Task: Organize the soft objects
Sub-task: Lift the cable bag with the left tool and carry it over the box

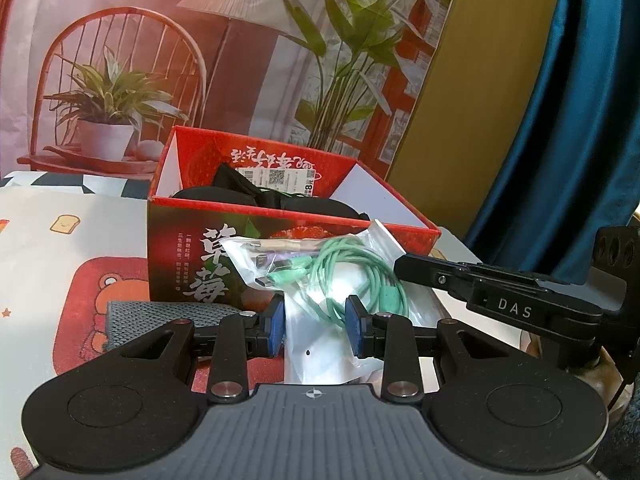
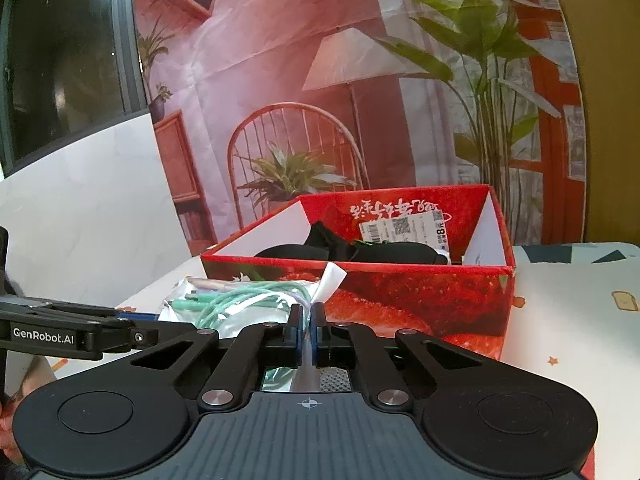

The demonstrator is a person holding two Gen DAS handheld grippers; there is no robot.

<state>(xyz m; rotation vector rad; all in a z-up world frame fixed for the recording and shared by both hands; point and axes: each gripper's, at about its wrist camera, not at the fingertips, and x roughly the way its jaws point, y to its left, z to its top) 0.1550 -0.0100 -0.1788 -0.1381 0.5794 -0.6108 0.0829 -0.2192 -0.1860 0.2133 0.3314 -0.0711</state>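
A clear plastic bag (image 1: 320,276) with a coiled green cable and small adapters hangs in front of the red strawberry box (image 1: 256,228). My left gripper (image 1: 315,328) is shut on the bag, whose bulk fills the gap between the blue pads. My right gripper (image 2: 306,332) is shut on a thin edge of the same bag (image 2: 240,304). Its black fingers (image 1: 436,276) reach the bag's right corner. The box (image 2: 400,304) holds black soft items (image 2: 320,248) and a label. A grey knitted cloth (image 1: 168,316) lies on the table below the bag.
The table wears a cartoon-print cloth (image 1: 60,248). A printed backdrop (image 1: 240,60) of a chair, lamp and plants stands behind the box. A blue curtain (image 1: 560,120) hangs at the right, and a dark window (image 2: 60,60) is at the far left.
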